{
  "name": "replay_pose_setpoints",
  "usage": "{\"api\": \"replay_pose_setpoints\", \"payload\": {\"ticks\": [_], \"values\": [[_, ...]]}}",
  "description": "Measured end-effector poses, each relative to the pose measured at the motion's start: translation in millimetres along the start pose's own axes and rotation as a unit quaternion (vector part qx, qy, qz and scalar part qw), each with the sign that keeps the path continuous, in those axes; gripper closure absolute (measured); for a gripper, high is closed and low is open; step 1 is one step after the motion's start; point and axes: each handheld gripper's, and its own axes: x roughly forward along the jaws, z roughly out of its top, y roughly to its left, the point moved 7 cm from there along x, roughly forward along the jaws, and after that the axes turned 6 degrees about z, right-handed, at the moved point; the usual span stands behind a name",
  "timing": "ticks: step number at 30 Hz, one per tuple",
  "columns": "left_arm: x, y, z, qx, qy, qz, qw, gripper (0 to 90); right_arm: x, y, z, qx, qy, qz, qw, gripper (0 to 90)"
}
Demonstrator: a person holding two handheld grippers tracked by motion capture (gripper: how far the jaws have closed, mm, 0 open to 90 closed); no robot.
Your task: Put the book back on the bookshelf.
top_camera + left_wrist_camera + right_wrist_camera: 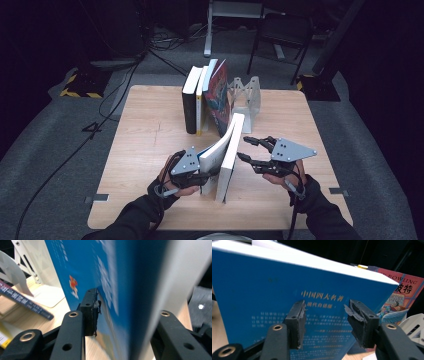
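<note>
Blue book (262, 290) before the tool (324, 315) — jaws parted, empty.

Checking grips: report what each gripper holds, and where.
Right gripper: nothing, jaws open. Left gripper straddles the blue book at its near end; whether it grips cannot be told.

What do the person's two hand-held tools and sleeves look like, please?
Each tool, the left tool and the right tool, is black, with two perforated jaws tipped by worn, ragged black pads and a grey three-cornered plate on top. A cable trails from the right one. The sleeves are black.
</note>
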Motion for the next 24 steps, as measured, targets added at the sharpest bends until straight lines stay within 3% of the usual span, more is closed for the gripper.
{"api": "replay_pose_setpoints", "payload": {"ticks": [5, 9, 12, 14, 18, 20, 24], "values": [[-3.6, -11.0, -19.3, 0.024, 0.047, 0.005, 0.9986, 53.6, 2.9, 6.4, -11.0, 0.004, 0.015, 0.015, 0.9998, 45.0], [-4.0, -18.5, -26.9, 0.031, 0.063, 0.003, 0.9975, 50.3, 6.2, 11.7, -18.6, -0.001, 0.027, 0.021, 0.9994, 44.2], [-2.4, -24.1, -33.6, 0.020, 0.075, -0.004, 0.9970, 47.5, 8.9, 14.8, -23.8, -0.003, 0.033, 0.025, 0.9991, 43.2], [-1.7, -28.3, -39.2, 0.031, 0.088, 0.001, 0.9956, 44.9, 10.0, 16.6, -26.7, 0.007, 0.032, 0.030, 0.9990, 42.4], [0.0, -40.8, -46.5, 0.022, 0.103, -0.014, 0.9943, 37.2, 15.1, 19.2, -34.7, 0.010, 0.043, 0.032, 0.9985, 41.3], [3.7, -46.9, -47.5, 0.029, 0.107, -0.007, 0.9938, 29.8, 18.8, 23.2, -38.6, 0.008, 0.047, 0.039, 0.9981, 40.3], [12.1, -52.5, -45.3, 0.000, 0.097, 0.009, 0.9952, 23.0, 24.7, 25.8, -44.8, 0.010, 0.051, 0.040, 0.9979, 37.9]]}}
